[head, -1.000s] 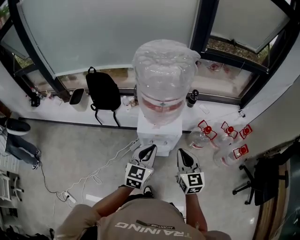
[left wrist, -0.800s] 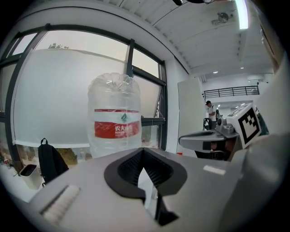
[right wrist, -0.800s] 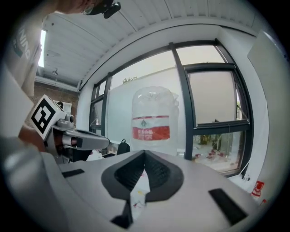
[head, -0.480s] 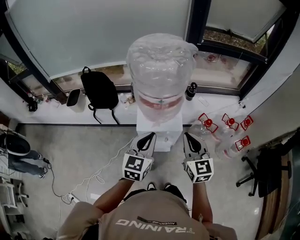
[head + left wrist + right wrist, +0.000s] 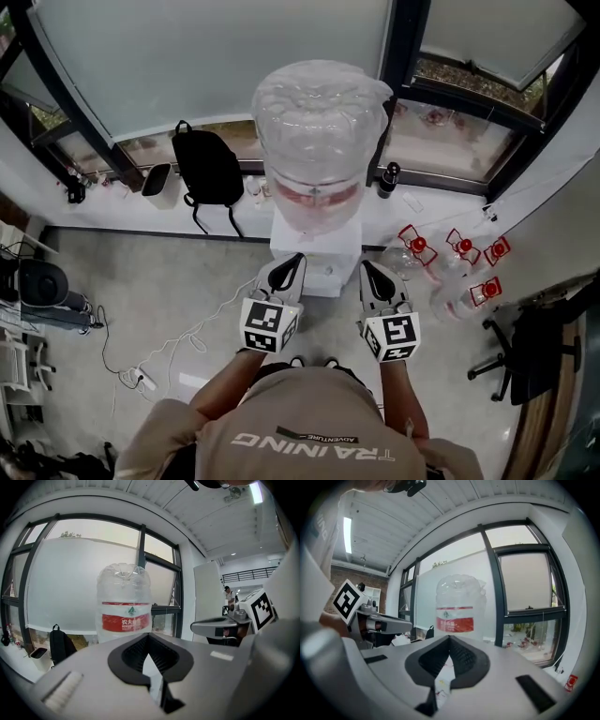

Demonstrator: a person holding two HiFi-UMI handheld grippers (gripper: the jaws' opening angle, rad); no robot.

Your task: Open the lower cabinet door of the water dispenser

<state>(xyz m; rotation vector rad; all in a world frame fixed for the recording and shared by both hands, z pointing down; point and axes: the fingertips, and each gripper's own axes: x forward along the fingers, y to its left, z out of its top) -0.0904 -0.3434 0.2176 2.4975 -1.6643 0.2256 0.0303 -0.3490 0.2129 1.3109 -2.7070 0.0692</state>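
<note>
My left gripper (image 5: 292, 260) and right gripper (image 5: 369, 268) have risen, both clenched empty, and could bump the bottle (image 5: 321, 131) atop the water dispenser (image 5: 317, 251), well above its door.

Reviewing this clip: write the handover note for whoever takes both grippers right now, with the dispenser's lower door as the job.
Grippers: the left gripper has its jaws shut and empty. The right gripper is the same. They are side by side in front of the water dispenser and touch nothing.
Things: the dispenser stands by the window with a large bottle on top. Its lower cabinet door shows in no view.
Done: nothing visible; no door is seen swung out.
Left: probably bring a gripper down to the door, grip its edge or handle, and pull it open.
</note>
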